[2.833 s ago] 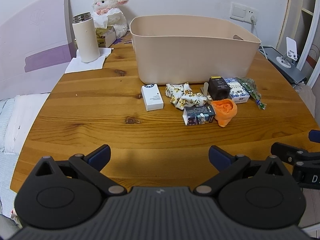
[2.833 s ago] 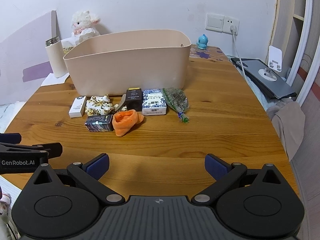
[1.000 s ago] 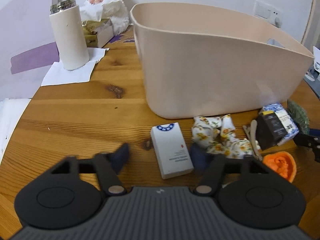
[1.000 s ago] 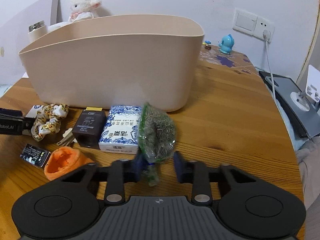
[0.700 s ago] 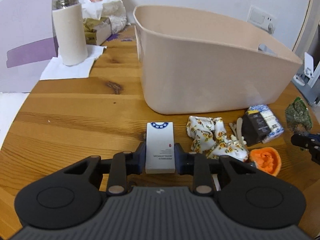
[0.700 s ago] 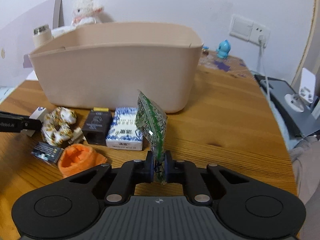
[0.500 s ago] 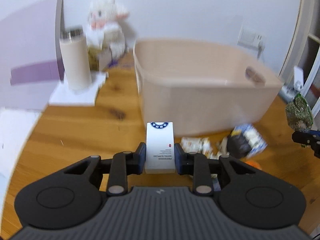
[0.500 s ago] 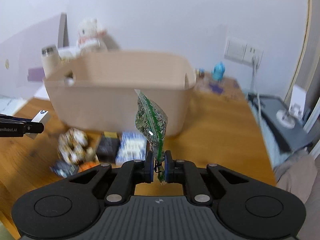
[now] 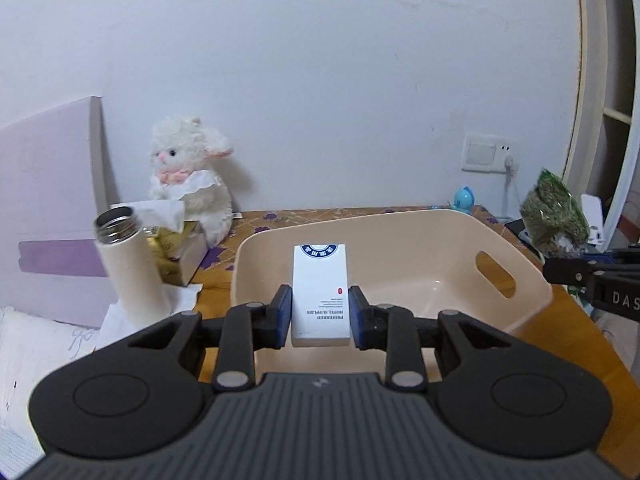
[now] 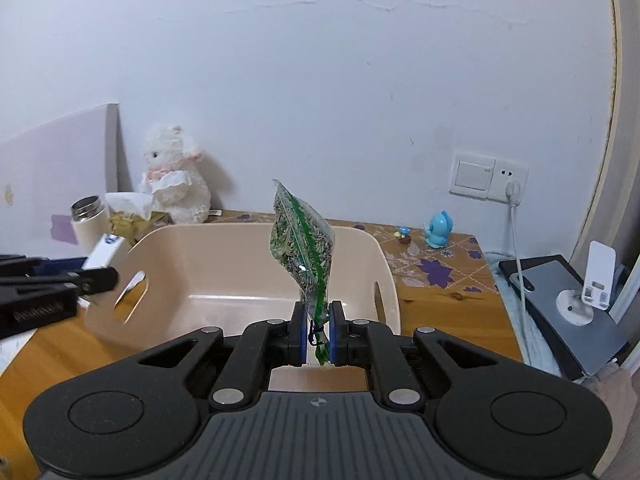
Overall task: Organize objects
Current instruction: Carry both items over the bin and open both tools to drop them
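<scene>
- Holding a white box (image 9: pixel 319 292), the left gripper (image 9: pixel 319 317) squeezes it from both sides with its blue pads (image 9: pixel 283 315).
- The white box stands up tall between the pads, and it has a blue round mark at the top and small upside-down words near the bottom.
- The box is up in the air, over the near edge of the beige bin (image 9: pixel 404 276).
- The right gripper (image 10: pixel 318 334) pinches the bottom end of a clear green bag (image 10: pixel 303 244) full of tiny dried bits.
- The bag sticks up from the pads and leans a little to the left, and it hangs in the air over the bin's near side.
- The bin sits on the wooden table (image 10: pixel 444 300), has a cut-out handle hole at each end, and the part of its floor that shows is bare.
- In the left wrist view, the bag shows at the right edge, above the bin's right end.
- A white flask (image 9: pixel 130 268) with its lid off stands to the left of the bin on a white napkin (image 9: pixel 176 300).
- A white toy lamb (image 9: pixel 188 192) sits by the wall behind the flask.
- A small blue toy (image 10: pixel 439 234) stands on the table near the wall socket (image 10: pixel 488 176).
</scene>
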`<move>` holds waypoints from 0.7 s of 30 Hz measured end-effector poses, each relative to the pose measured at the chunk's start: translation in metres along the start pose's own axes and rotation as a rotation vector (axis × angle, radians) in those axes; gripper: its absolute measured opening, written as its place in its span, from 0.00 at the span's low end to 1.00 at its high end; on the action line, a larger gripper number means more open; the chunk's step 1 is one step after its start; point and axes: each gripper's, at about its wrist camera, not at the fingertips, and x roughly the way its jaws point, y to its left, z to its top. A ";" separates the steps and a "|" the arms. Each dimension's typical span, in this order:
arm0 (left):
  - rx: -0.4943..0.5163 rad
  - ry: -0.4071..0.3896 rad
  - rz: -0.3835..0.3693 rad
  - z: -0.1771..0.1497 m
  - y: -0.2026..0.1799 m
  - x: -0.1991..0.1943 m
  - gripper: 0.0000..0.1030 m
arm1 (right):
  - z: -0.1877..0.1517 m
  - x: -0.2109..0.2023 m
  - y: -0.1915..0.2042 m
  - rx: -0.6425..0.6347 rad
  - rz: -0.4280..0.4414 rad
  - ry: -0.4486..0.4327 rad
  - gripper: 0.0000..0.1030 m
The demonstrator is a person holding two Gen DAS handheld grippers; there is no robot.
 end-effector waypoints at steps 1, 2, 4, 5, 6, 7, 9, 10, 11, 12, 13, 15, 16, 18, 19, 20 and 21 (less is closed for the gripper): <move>0.001 0.015 0.002 0.004 -0.003 0.009 0.31 | 0.003 0.006 0.001 0.001 -0.008 0.004 0.09; 0.001 0.031 0.004 0.005 -0.007 0.017 0.31 | 0.006 0.013 0.003 0.001 -0.018 0.010 0.09; -0.005 0.077 0.004 0.007 -0.011 0.036 0.31 | 0.011 0.028 0.007 -0.005 -0.037 0.031 0.09; -0.006 0.101 0.006 0.007 -0.014 0.046 0.31 | 0.012 0.036 0.009 -0.010 -0.046 0.046 0.09; -0.005 0.124 0.011 0.006 -0.017 0.056 0.31 | 0.011 0.041 0.011 -0.013 -0.053 0.056 0.09; -0.005 0.146 0.020 0.004 -0.019 0.065 0.31 | 0.010 0.048 0.013 -0.015 -0.061 0.072 0.09; -0.016 0.190 0.030 -0.003 -0.020 0.080 0.31 | 0.010 0.061 0.014 -0.011 -0.071 0.106 0.09; -0.022 0.214 0.035 -0.005 -0.021 0.087 0.31 | 0.007 0.066 0.015 -0.009 -0.073 0.123 0.09; -0.021 0.235 0.038 -0.007 -0.022 0.093 0.31 | 0.006 0.070 0.014 -0.009 -0.074 0.136 0.09; -0.012 0.253 0.041 -0.010 -0.024 0.097 0.31 | 0.004 0.075 0.016 -0.013 -0.078 0.154 0.09; 0.008 0.270 0.051 -0.013 -0.028 0.100 0.31 | 0.001 0.080 0.017 -0.021 -0.081 0.173 0.09; 0.028 0.296 0.066 -0.019 -0.029 0.106 0.31 | -0.005 0.090 0.019 -0.045 -0.088 0.219 0.09; 0.028 0.313 0.068 -0.021 -0.029 0.109 0.31 | -0.008 0.095 0.020 -0.055 -0.095 0.237 0.09; 0.025 0.341 0.069 -0.024 -0.028 0.112 0.32 | -0.011 0.101 0.020 -0.063 -0.102 0.260 0.11; 0.014 0.349 0.067 -0.025 -0.027 0.110 0.32 | -0.012 0.102 0.021 -0.062 -0.100 0.266 0.14; -0.001 0.347 0.068 -0.025 -0.025 0.108 0.34 | -0.012 0.101 0.021 -0.057 -0.102 0.267 0.25; -0.017 0.341 0.070 -0.026 -0.023 0.104 0.37 | -0.013 0.097 0.020 -0.049 -0.099 0.252 0.29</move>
